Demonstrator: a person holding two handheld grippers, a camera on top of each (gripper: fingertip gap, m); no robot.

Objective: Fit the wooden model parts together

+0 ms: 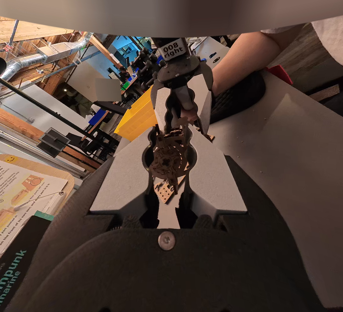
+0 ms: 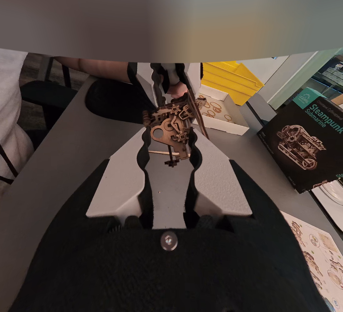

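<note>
A brown wooden model of gears and plates (image 1: 167,163) hangs above the grey table (image 2: 74,154), held between my two grippers, which face each other. My left gripper (image 1: 172,130) is shut on it around its round wheel. My right gripper (image 2: 168,134) is shut on the other side, where a plate with a round hole (image 2: 157,134) shows. The right gripper (image 1: 182,132) comes in from above in the left wrist view. The left gripper (image 2: 176,102) shows at the top of the right wrist view. A thin wooden stick (image 2: 167,152) lies on the table below.
A white tray of thin rings (image 2: 222,117) and a yellow bin (image 2: 232,80) stand behind the model. A black kit box (image 2: 306,141) stands at the right, with instruction sheets (image 2: 319,266) near it. A perforated wooden sheet (image 1: 165,193) lies under the model. A person's arm (image 1: 246,57) rests on a black pad (image 1: 239,98). Both grippers' tips are close together, under 4 cm apart.
</note>
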